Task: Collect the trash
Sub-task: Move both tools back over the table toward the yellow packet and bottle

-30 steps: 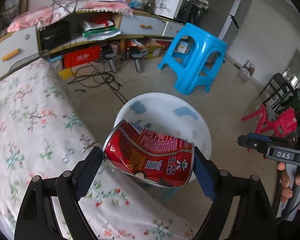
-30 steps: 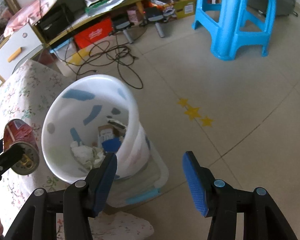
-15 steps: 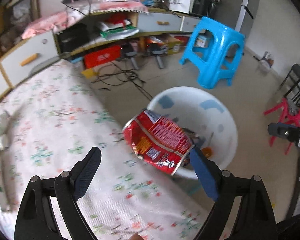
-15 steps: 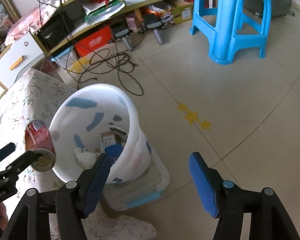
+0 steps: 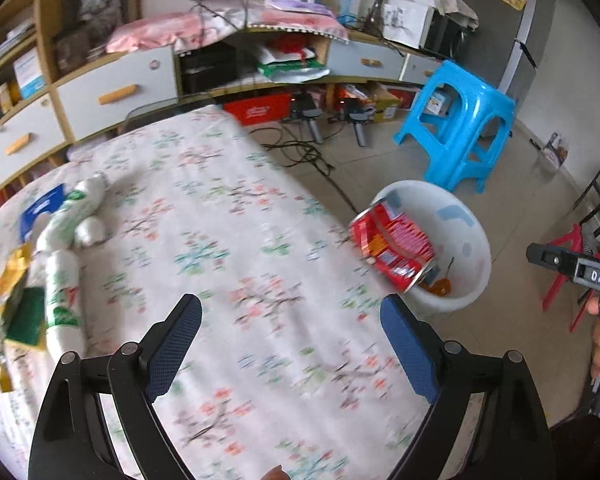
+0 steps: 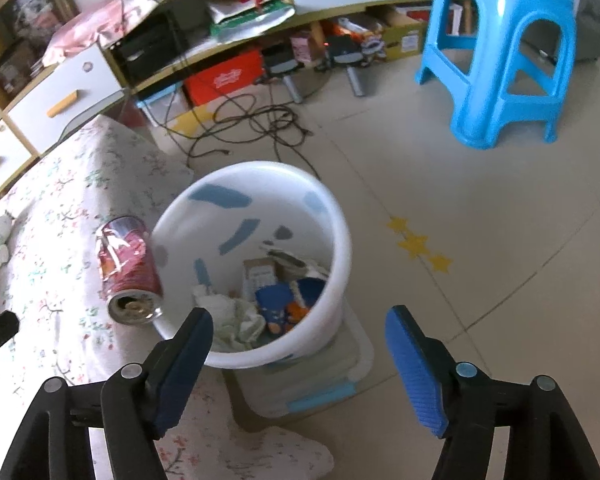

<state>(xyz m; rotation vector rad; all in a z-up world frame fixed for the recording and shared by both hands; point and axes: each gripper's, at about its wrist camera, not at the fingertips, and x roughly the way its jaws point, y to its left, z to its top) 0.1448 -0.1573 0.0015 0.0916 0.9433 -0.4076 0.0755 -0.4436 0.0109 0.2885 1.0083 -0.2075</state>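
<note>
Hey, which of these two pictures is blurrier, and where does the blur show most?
Left wrist view: blurrier; the floral tablecloth is smeared and the red can streaked at the white bin. Right wrist view: sharper; floor tiles crisp, only the can is soft. Both bend straight lines at the edges.

Floral-cloth table w/ white-green bottles, wrappers; floor bin.

Bright even daylight, soft shadows, motion blur in left view, fisheye bending, dark vignetted corners
</note>
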